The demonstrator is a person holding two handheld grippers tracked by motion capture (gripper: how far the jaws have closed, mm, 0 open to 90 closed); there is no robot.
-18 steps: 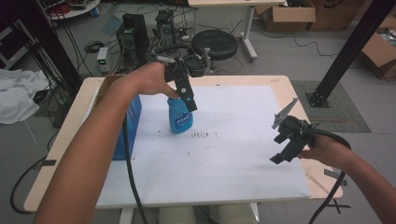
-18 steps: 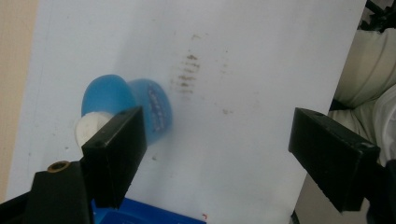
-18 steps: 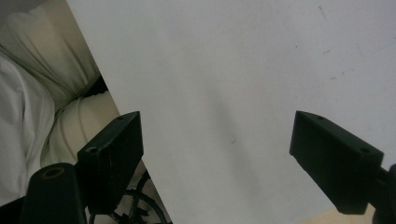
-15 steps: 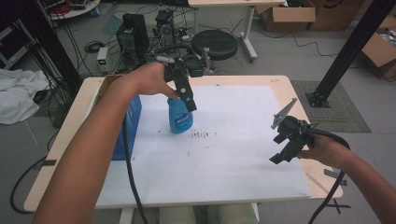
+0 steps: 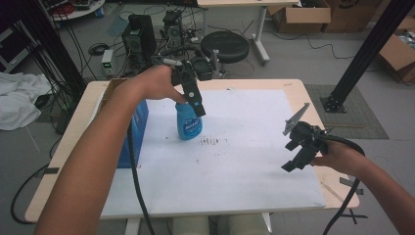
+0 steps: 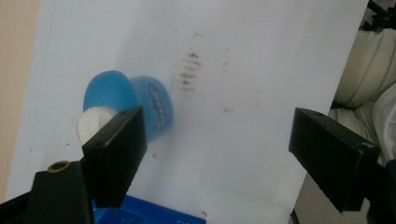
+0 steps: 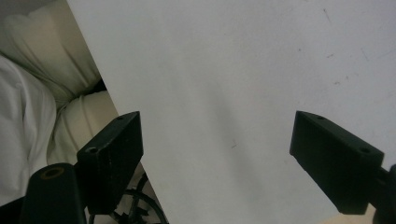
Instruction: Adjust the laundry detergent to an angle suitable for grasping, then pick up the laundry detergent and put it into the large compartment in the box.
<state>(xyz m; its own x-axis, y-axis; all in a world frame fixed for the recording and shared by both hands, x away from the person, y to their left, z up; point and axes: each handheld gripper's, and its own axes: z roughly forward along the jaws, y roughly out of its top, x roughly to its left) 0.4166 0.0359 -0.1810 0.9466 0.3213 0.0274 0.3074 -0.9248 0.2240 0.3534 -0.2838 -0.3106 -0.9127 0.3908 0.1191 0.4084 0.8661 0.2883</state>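
Blue translucent plastic bottle (image 5: 188, 122), rounded shoulders

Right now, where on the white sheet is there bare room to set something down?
Bare: the white sheet between the blue spray bottle and the right gripper, and its far right corner. Crowded: the left side, with bottle, blue box and open left gripper.

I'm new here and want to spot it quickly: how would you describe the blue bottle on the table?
Find the white sheet covering the table. Near its far left part, beside a blue box, stands a small blue bottle with a white cap, just under the left tongs. Unlike the box it is rounded and translucent, with dark smudges beside it.
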